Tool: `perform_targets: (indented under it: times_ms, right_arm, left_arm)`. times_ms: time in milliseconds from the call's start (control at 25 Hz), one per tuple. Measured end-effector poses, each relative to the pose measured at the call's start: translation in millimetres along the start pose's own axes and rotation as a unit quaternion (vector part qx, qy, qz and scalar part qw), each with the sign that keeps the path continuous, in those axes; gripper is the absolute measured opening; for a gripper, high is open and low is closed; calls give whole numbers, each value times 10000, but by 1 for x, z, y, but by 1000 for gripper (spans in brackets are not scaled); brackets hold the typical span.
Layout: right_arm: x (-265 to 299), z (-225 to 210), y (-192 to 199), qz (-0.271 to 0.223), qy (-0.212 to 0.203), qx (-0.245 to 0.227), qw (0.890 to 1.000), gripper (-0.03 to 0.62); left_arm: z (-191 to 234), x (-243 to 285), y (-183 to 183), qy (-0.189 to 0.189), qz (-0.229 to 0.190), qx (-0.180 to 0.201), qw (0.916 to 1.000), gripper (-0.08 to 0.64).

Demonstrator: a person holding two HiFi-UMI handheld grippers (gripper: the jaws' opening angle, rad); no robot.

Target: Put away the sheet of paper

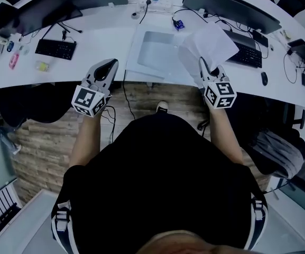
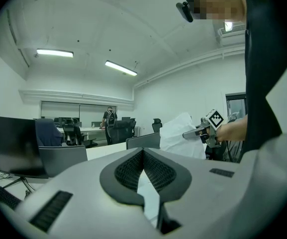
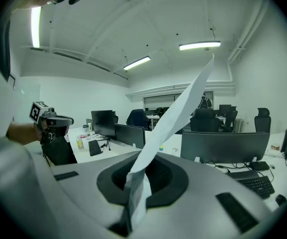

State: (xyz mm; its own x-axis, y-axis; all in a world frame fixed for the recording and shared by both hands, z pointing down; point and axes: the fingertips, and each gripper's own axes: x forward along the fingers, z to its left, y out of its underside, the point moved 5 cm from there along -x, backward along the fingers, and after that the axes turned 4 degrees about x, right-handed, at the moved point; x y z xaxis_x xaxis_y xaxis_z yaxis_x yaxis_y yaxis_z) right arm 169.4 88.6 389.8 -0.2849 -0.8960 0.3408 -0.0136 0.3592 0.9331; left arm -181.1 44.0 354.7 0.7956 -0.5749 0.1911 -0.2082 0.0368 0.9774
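Right gripper (image 1: 201,62) clamps the thin white sheet of paper (image 1: 209,42); probably best carried level to the pale rectangular tray (image 1: 157,52) on its left. Left gripper (image 1: 111,63) is closed, empty.

Thin white sheet of paper (image 1: 209,44): upper right of centre in head view, lifted, not lying flat. Lower edge pinched in closed right gripper (image 1: 202,63); rest fans out upward, bent & slightly curled. Right gripper view: seen nearly edge-on (image 3: 175,114), narrow strip slanting from lower centre to upper right. Left gripper view: rumpled white shape (image 2: 179,133), right of centre.
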Motion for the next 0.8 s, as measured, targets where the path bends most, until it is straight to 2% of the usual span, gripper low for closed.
perform_targets:
  times_ms: [320, 800]
  right_arm:
    - [15, -29, 6, 131, -201, 15, 9997, 14]
    - [24, -65, 8, 174, -583, -45, 9981, 14]
  left_arm:
    - [-4, 21, -4, -192, 115, -12, 9997, 20]
    - [-29, 61, -18, -253, 233, 90, 9994, 21]
